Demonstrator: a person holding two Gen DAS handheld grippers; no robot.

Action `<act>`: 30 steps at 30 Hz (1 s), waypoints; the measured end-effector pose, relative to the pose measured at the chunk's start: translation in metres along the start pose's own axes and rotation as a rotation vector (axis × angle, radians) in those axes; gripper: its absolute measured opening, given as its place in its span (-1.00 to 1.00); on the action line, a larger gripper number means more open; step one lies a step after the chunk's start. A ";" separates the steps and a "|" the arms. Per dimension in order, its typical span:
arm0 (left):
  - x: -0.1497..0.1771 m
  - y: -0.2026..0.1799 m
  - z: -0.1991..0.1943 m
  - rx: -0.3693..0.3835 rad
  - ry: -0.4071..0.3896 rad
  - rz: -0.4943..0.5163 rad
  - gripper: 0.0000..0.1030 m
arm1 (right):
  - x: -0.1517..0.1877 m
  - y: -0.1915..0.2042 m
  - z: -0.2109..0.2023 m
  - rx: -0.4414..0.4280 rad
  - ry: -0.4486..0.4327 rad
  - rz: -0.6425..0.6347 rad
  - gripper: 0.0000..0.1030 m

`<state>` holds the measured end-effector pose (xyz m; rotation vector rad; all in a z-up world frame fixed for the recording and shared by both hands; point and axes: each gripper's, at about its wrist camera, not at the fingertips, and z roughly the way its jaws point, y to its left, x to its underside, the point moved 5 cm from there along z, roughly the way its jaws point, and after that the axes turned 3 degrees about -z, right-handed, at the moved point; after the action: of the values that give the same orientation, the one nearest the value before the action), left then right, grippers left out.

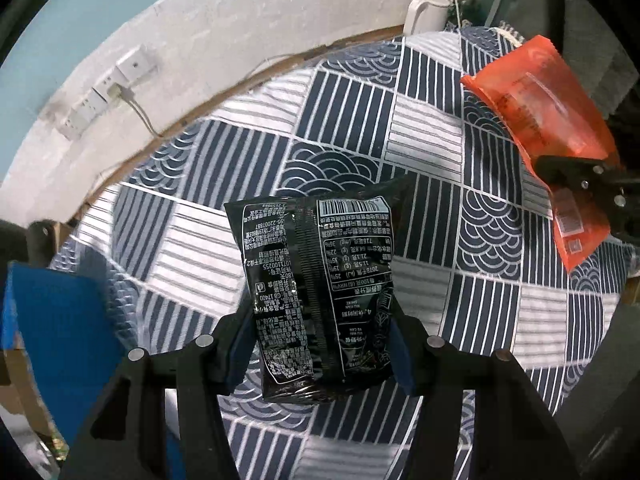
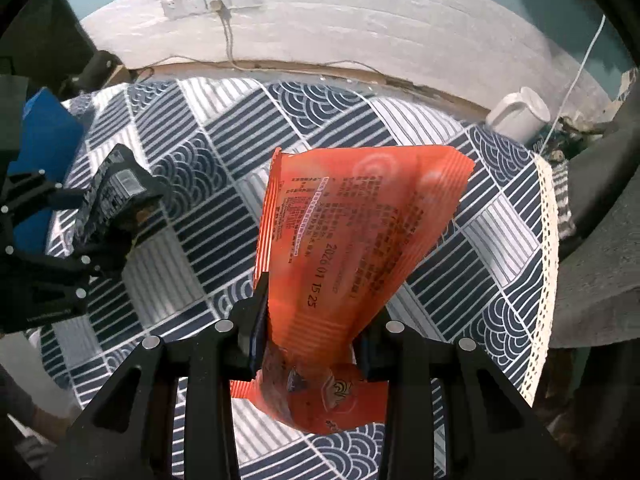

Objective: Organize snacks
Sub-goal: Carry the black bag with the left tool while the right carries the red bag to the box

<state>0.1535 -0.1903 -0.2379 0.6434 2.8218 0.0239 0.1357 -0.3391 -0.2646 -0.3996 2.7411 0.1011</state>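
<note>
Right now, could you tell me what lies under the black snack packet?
Under the black snack packet, held by the left gripper, only the patterned tablecloth shows. The cloth directly behind the packet is covered.

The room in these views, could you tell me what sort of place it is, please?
Probably a home room: a table under a patterned tablecloth, a white jug and wall sockets on a whitewashed brick wall.

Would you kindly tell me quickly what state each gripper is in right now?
Left gripper: closed on the black snack packet, lifted off the cloth.
Right gripper: closed on the orange snack packet, also lifted.
</note>
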 end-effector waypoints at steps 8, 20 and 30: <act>0.020 0.015 -0.046 -0.010 -0.068 0.014 0.15 | -0.005 0.035 -0.036 -0.026 -0.068 -0.044 -0.35; 0.065 0.050 -0.108 0.009 -0.181 -0.060 0.15 | -0.001 0.097 -0.082 -0.078 -0.152 -0.133 -0.35; 0.090 0.073 -0.149 -0.016 -0.255 -0.101 0.15 | -0.018 0.140 -0.117 -0.120 -0.220 -0.181 -0.35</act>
<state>0.0698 -0.0797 -0.1098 0.4630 2.6003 -0.0502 0.0708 -0.2144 -0.1466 -0.6280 2.4779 0.2479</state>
